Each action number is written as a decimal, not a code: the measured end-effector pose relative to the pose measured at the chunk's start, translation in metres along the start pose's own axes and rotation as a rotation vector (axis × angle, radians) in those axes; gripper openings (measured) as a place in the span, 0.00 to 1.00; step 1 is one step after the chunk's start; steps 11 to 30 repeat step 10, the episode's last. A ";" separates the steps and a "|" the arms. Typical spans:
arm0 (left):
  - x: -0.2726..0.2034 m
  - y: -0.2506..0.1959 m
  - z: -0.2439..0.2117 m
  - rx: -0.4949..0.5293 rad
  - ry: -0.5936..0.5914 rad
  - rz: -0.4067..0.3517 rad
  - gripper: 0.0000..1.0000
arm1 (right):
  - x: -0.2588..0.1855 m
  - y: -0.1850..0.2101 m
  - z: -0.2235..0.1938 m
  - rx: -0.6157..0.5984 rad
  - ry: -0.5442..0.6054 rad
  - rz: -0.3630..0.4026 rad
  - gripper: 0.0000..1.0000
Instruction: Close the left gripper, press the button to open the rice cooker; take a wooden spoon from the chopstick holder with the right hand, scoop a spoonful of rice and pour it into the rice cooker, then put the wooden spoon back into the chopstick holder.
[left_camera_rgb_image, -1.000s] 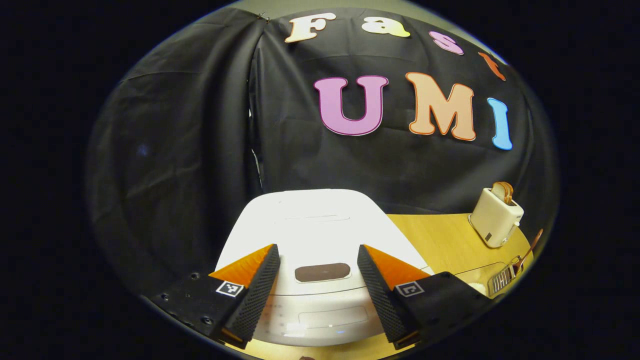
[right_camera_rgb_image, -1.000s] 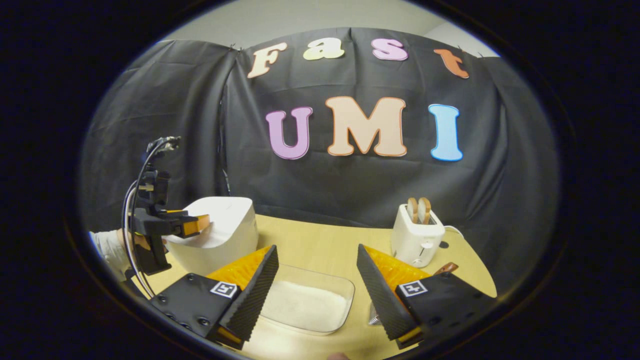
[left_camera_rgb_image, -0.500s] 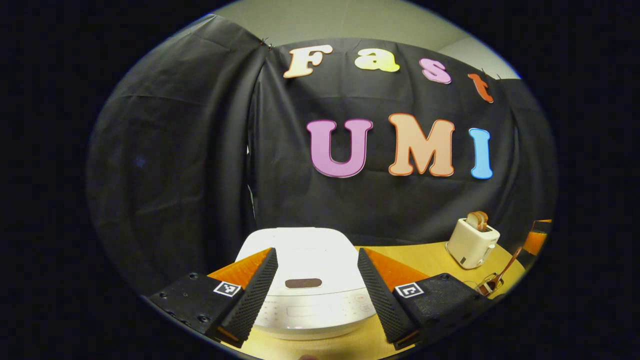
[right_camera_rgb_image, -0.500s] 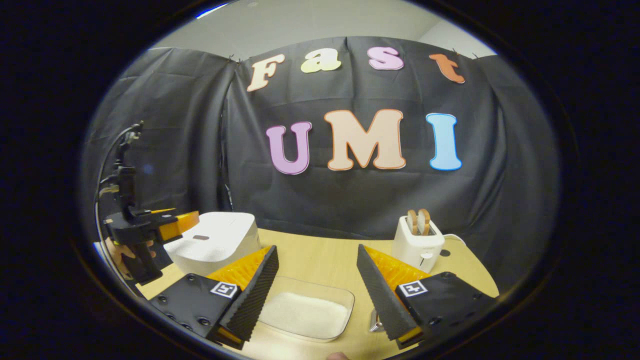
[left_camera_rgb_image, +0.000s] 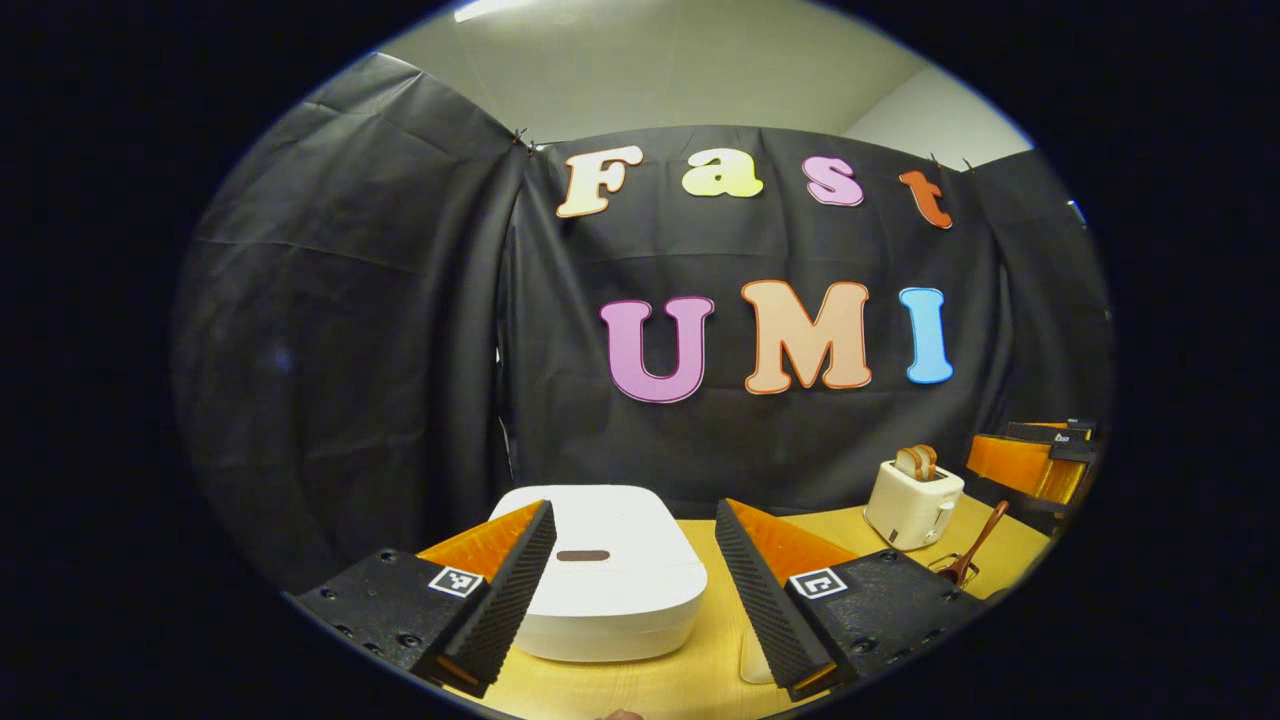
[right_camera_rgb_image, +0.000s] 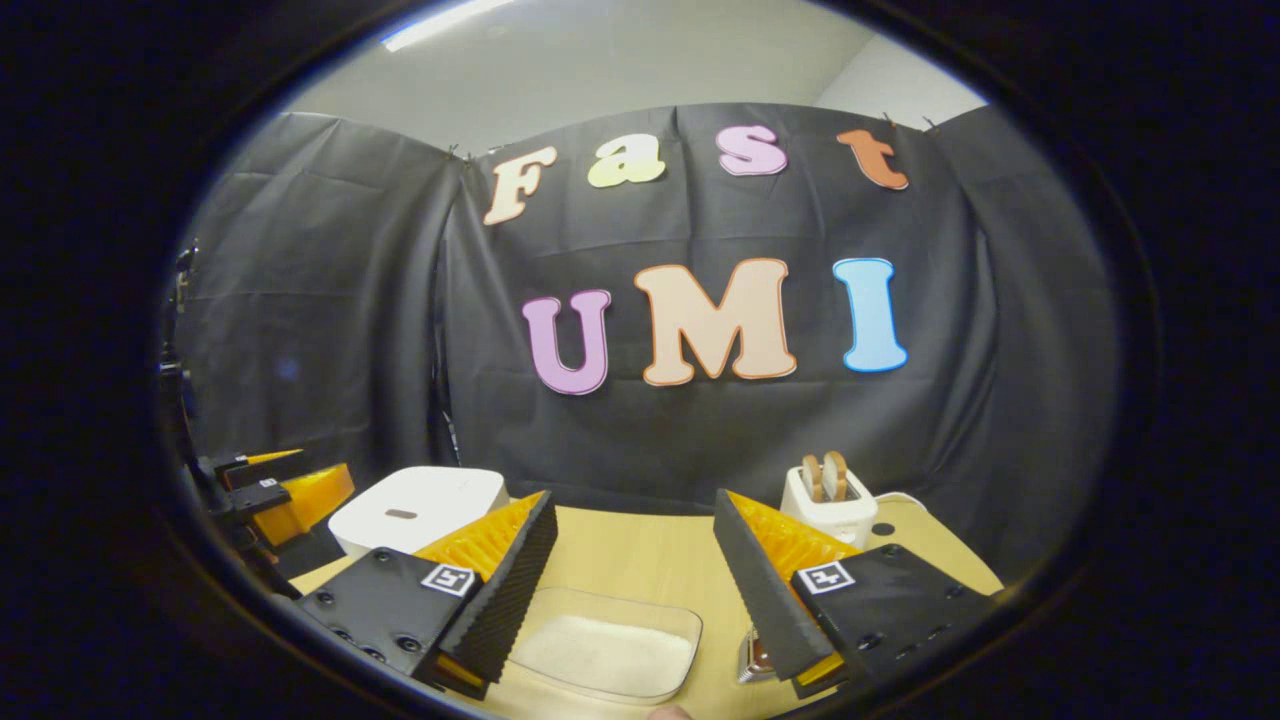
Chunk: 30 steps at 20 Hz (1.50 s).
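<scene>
Left hand-held gripper (left_camera_rgb_image: 630, 570): we see it released, jaws wide apart, holding nothing, raised above the tabletop (left_camera_rgb_image: 700, 670) just in front of the cooker.
Right hand-held gripper (right_camera_rgb_image: 630, 570): we see it released too, jaws spread and empty, hanging over the near edge of the tabletop above the rice tray.
Cooker (left_camera_rgb_image: 615, 580): white, lid down, sitting at the left of the tabletop; we see the dark oval button (left_camera_rgb_image: 583, 555) on the lid's front, untouched.
Spoon (left_camera_rgb_image: 975, 545): its wooden handle leans up out of the wire holder (left_camera_rgb_image: 950, 572) on the right of the tabletop, near the toaster.
Rice tray (right_camera_rgb_image: 605, 655): clear, shallow, with white rice spread inside; we see it between the cooker and the holder, at the front.
Toaster (right_camera_rgb_image: 828, 505): white, with two bread slices standing in its slots, at the back right.
</scene>
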<state>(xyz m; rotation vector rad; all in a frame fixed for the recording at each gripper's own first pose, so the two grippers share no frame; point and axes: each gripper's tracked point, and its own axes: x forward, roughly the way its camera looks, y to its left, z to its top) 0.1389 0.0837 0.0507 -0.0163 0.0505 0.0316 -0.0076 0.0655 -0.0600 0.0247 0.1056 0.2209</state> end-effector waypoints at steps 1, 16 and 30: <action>-0.003 -0.002 0.001 -0.005 -0.001 -0.001 0.95 | 0.000 -0.001 0.001 0.006 -0.005 -0.005 0.99; -0.003 -0.001 0.008 0.025 -0.017 0.018 0.95 | -0.004 -0.006 0.005 0.021 -0.027 -0.023 0.98; -0.003 -0.001 0.008 0.025 -0.017 0.018 0.95 | -0.004 -0.006 0.005 0.021 -0.027 -0.023 0.98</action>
